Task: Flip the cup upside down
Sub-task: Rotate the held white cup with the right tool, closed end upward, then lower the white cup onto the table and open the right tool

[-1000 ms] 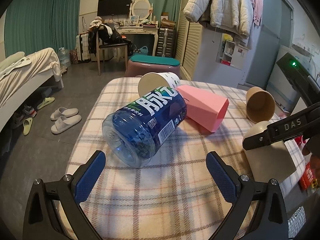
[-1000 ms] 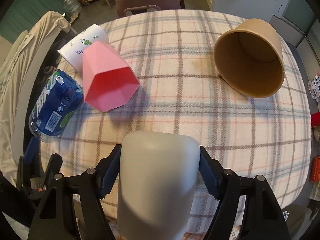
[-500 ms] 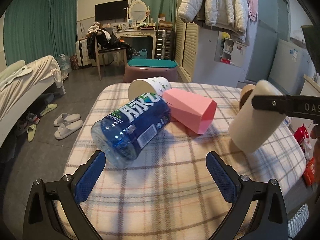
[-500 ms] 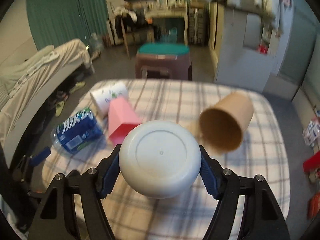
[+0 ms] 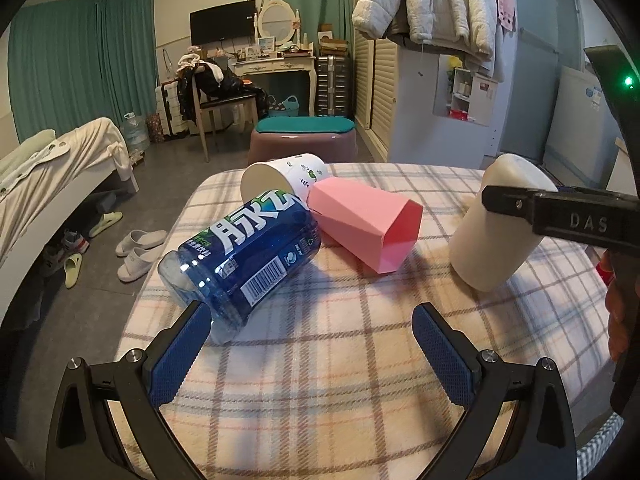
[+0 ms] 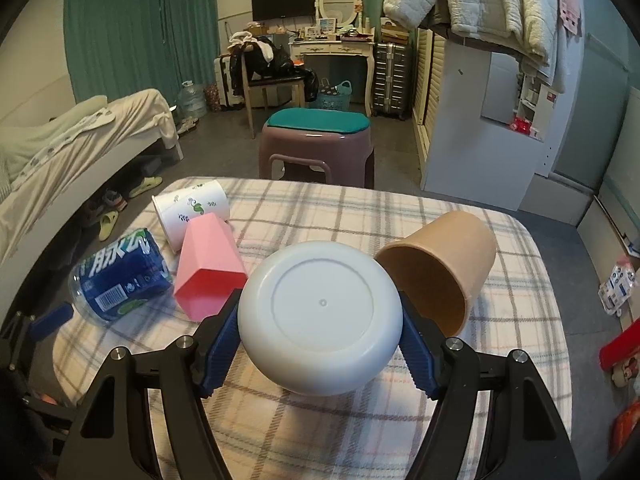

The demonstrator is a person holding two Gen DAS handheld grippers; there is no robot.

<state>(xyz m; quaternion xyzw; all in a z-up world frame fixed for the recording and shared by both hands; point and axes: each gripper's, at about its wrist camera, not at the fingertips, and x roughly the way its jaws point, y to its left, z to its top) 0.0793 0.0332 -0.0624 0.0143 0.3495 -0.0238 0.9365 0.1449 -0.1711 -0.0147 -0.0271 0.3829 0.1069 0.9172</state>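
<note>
My right gripper (image 6: pixel 320 344) is shut on a white cup (image 6: pixel 320 316), whose round base faces the right wrist camera. In the left wrist view the white cup (image 5: pixel 496 236) is tilted base up and mouth down, its lower rim at or just above the plaid tablecloth (image 5: pixel 340 360), with the right gripper's finger (image 5: pixel 560 220) across it. My left gripper (image 5: pixel 312 344) is open and empty, low over the table's near edge, left of the white cup.
A blue bottle (image 5: pixel 244 256), a pink faceted cup (image 5: pixel 368 224) and a white patterned paper cup (image 5: pixel 284 176) lie on their sides at the table's left. A brown paper cup (image 6: pixel 440 268) lies on its side just behind the white cup. A stool (image 6: pixel 316 148) stands beyond the table.
My right gripper has lifted the white cup off the table and turned it from lying to base up, then lowered it toward the cloth. The left gripper stayed open.
</note>
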